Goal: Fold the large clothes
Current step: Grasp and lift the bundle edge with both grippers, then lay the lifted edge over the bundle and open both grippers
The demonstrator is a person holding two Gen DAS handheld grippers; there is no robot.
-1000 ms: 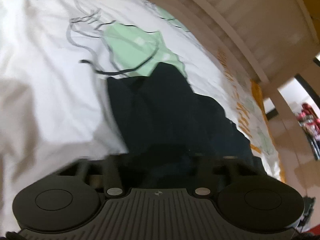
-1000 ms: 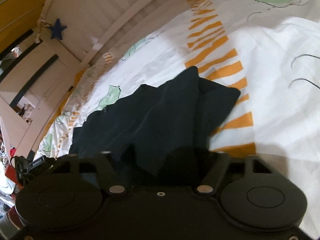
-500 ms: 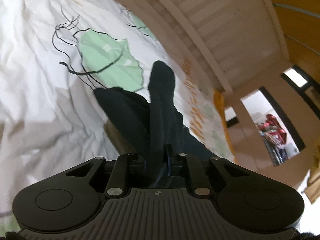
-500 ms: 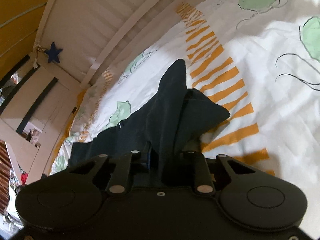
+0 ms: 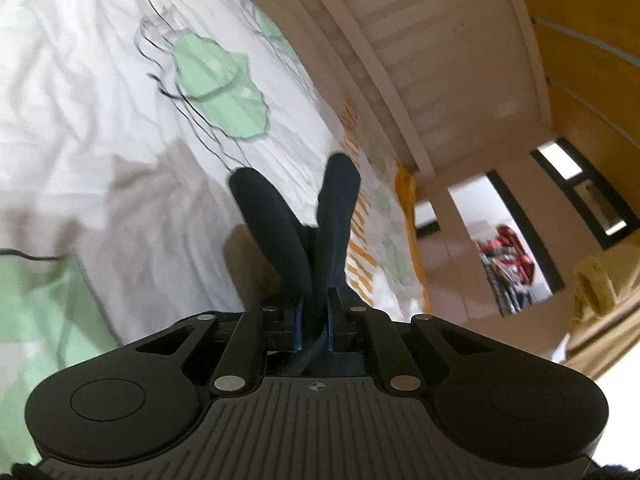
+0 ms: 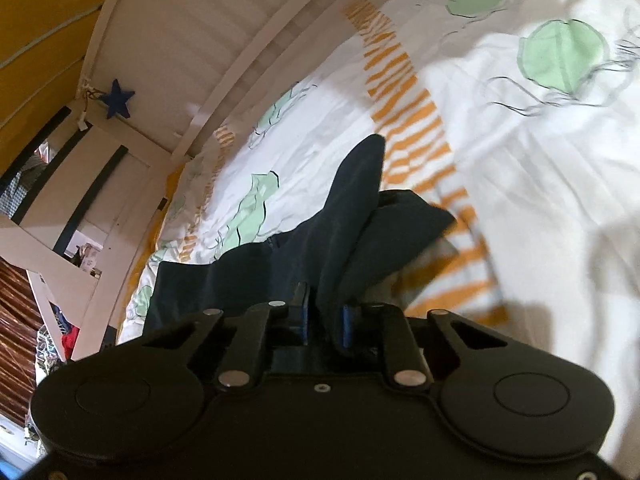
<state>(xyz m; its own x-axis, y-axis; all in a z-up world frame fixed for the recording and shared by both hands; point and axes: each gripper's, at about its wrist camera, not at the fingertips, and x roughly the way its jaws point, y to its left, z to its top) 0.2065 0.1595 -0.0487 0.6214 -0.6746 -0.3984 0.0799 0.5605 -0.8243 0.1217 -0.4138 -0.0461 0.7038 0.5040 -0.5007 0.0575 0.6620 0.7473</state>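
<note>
A dark navy garment (image 6: 248, 276) lies on a bed with a white duvet (image 6: 540, 184) printed with green blobs and orange stripes. My left gripper (image 5: 314, 320) is shut on a fold of the garment (image 5: 332, 216), which sticks up between the fingers, lifted above the bed. My right gripper (image 6: 324, 320) is shut on another edge of the garment, which rises in a peak between its fingers while the rest trails down to the left onto the bed.
A white slatted bed frame (image 5: 420, 64) runs along the far side of the bed, and shows in the right wrist view (image 6: 208, 60) too. A blue star (image 6: 117, 98) hangs on it. Orange walls, a doorway (image 5: 504, 256) and clutter lie beyond.
Both grippers have closed on the garment's edges and lifted them off the bed. The cloth now hangs in narrow folds from the fingers, and the views have tilted up.
</note>
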